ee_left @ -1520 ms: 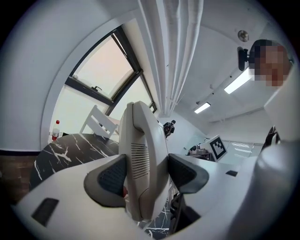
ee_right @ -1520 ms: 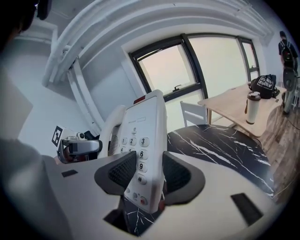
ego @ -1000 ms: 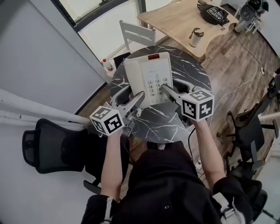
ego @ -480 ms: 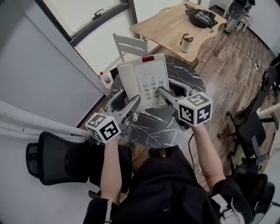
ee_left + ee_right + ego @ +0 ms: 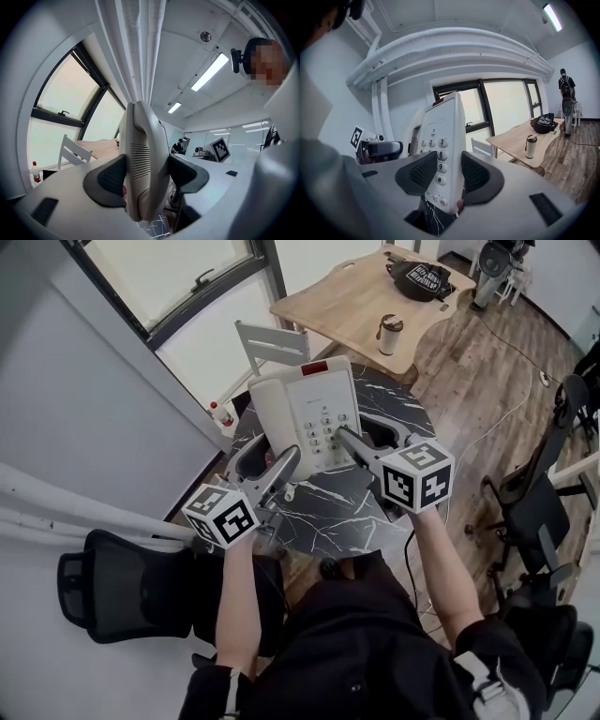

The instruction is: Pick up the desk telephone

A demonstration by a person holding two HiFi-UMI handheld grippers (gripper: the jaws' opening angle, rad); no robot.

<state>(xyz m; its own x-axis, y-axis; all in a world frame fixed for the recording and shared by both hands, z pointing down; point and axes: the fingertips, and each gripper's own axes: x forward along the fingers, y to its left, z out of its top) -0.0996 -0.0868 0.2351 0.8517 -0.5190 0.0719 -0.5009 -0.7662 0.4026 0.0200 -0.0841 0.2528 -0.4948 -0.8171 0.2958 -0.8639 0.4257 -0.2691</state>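
The white desk telephone (image 5: 314,407) hangs tilted above the round black marble table (image 5: 328,507), held from both sides. My left gripper (image 5: 287,461) is shut on its handset side; in the left gripper view the grey handset (image 5: 140,154) fills the gap between the dark pads (image 5: 110,176). My right gripper (image 5: 345,435) is shut on the keypad side. In the right gripper view the telephone (image 5: 443,136) stands edge-on between the right gripper's (image 5: 443,174) jaws, which have just been closing further onto it.
A wooden desk (image 5: 342,298) with a cup (image 5: 388,334) and a black bag (image 5: 422,279) stands beyond the table. A white chair (image 5: 270,341) and a small bottle (image 5: 219,415) are by the window. Black office chairs (image 5: 117,585) flank me.
Both grippers have risen a little with the telephone between them, so it hangs higher over the table. The grips look unchanged.
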